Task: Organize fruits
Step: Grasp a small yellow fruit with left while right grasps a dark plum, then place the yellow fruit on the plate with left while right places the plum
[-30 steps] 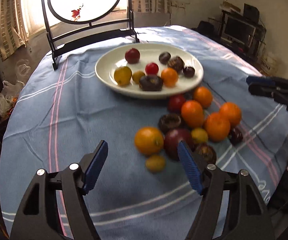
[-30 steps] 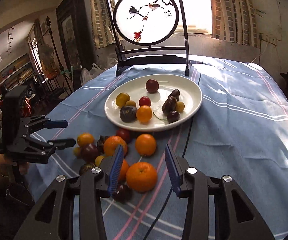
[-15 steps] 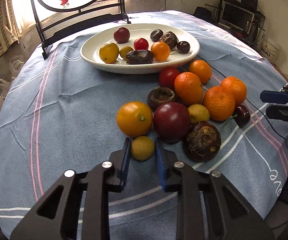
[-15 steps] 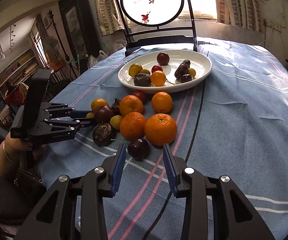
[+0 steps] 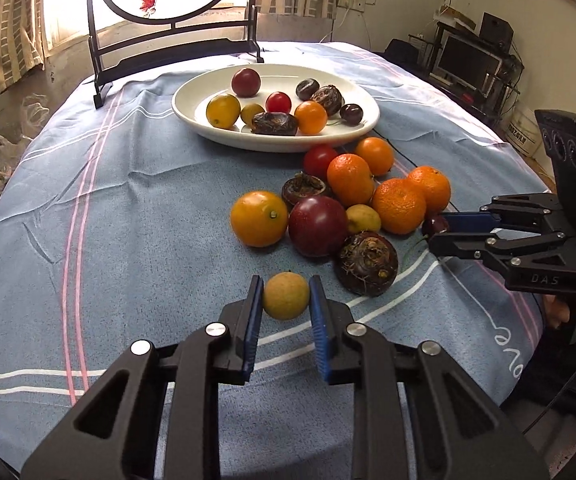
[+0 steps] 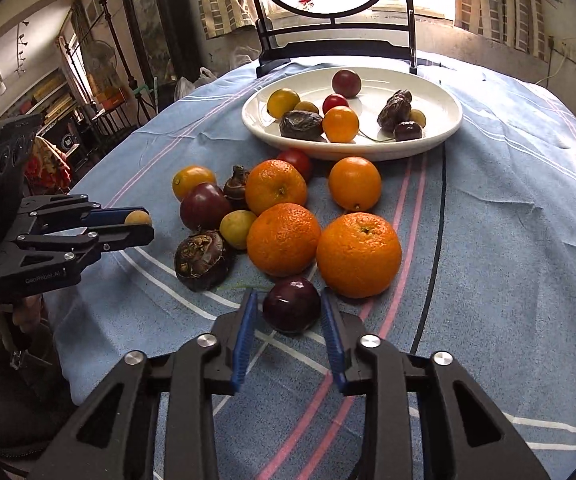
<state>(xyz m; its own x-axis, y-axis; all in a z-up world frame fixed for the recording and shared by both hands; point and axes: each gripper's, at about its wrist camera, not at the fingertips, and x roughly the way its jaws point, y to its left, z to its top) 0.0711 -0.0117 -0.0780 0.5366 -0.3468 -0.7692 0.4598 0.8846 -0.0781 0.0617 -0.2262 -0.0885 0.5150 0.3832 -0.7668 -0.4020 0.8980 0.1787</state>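
Since half a second ago, both of my tongs have pulled in on small fruit at the near edge of the pile. On my left, my left gripper is clamped on a small round tan-yellow fruit, its blue pads pressing both sides; from the other camera it looks raised a little off the cloth. Just ahead and right of those tongs lie a smooth orange citrus, a large dark red plum-like fruit and a rough brown bulb-shaped fruit. Further right, my right gripper has a small glossy dark purple fruit between its fingers; whether the pads are squeezing it or only flanking it I cannot tell, and it sits on the blue striped tablecloth. Two dimpled orange mandarins lie just beyond those tongs. Well ahead of both, the white oval plate holds several small fruits.
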